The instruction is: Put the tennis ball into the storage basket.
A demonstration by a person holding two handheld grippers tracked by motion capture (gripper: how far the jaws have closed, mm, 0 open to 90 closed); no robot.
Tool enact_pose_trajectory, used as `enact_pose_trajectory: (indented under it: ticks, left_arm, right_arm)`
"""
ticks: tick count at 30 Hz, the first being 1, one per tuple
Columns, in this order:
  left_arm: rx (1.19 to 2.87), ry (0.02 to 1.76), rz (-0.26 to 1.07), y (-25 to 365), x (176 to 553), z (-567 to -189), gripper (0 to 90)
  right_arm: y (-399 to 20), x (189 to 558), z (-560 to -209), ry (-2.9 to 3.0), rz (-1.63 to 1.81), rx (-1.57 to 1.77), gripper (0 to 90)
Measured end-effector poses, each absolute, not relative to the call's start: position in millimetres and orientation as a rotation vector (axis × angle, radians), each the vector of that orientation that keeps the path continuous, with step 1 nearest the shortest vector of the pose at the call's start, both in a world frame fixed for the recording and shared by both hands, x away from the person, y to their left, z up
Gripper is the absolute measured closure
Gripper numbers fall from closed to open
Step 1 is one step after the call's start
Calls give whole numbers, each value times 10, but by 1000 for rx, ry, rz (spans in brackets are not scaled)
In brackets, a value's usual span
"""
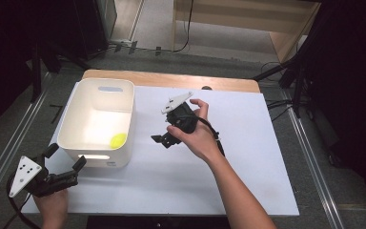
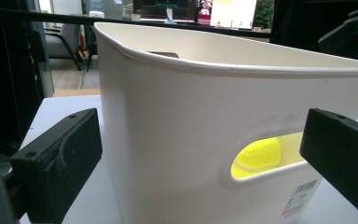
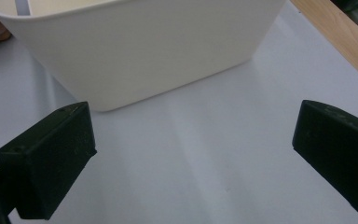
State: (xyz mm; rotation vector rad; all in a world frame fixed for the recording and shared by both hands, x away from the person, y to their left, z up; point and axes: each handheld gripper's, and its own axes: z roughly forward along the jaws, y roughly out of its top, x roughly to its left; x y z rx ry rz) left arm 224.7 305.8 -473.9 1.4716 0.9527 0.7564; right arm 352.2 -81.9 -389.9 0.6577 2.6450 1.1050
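While both grippers hang empty, the yellow tennis ball (image 1: pixel 118 140) lies inside the white bin (image 1: pixel 71 119), at the near corner of its floor, and it shows through the bin's handle slot in the left gripper view. The right gripper (image 1: pixel 164 139) hovers above the bench (image 1: pixel 181 186) just to the right of the bin, jaws wide apart with nothing between them but bare white surface. The left gripper (image 1: pixel 66 160) sits at the bench's near left corner, its jaws also apart and aimed at the bin's near wall, close to it but not touching.

Judging by this, the ball is already dropped in and the placing step looks finished. Any next move would probably be a lift or shift of the bin; that calls for the left jaws to advance and straddle the wall at the handle slot before closing.

A small barcode sticker (image 2: pixel 302 198) sits low on the bin's wall; its print is too small to read.
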Motion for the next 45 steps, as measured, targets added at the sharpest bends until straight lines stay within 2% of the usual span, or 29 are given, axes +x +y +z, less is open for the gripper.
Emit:
enact_pose_trajectory:
  ticks: [45]
  left_arm:
    - [1494,947,788,3015,2234,-4749,0]
  right_arm:
    - [-1613,3164,-4247,2543,1153,831,0]
